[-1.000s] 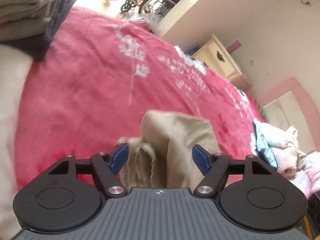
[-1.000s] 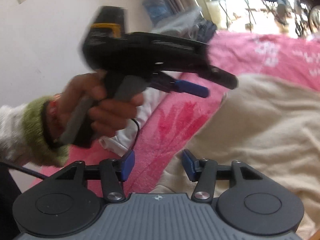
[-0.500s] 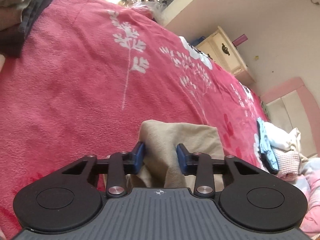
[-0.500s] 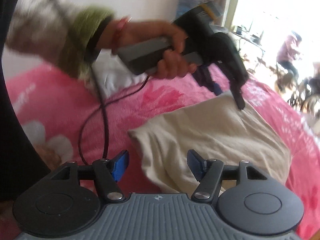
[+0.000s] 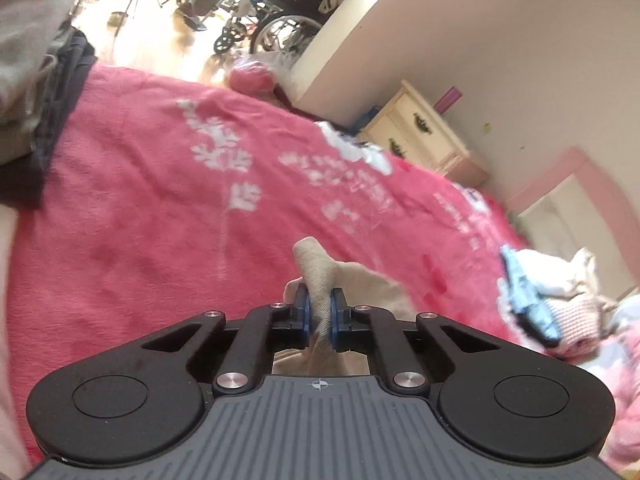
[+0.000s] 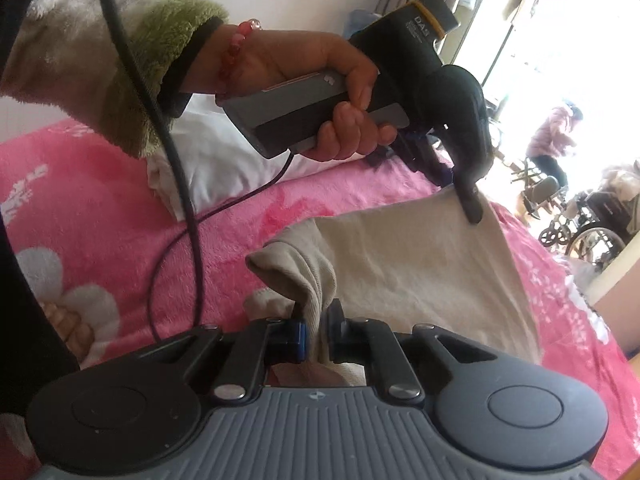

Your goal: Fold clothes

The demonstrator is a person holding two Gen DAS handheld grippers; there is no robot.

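black claw [image 5: 319, 316], blue pads [image 5: 305, 314]

- Camera block on top of left tongs [image 6: 468, 200], right wrist view: white print, looks like "DA.." — rest too small/blurred to read.
- Nothing else legible in either view.

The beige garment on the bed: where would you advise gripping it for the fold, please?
Probably at its two edge corners, from the near side. The beige garment lies flat; the right gripper and left gripper already pinch bunched corners, so it hangs evenly.
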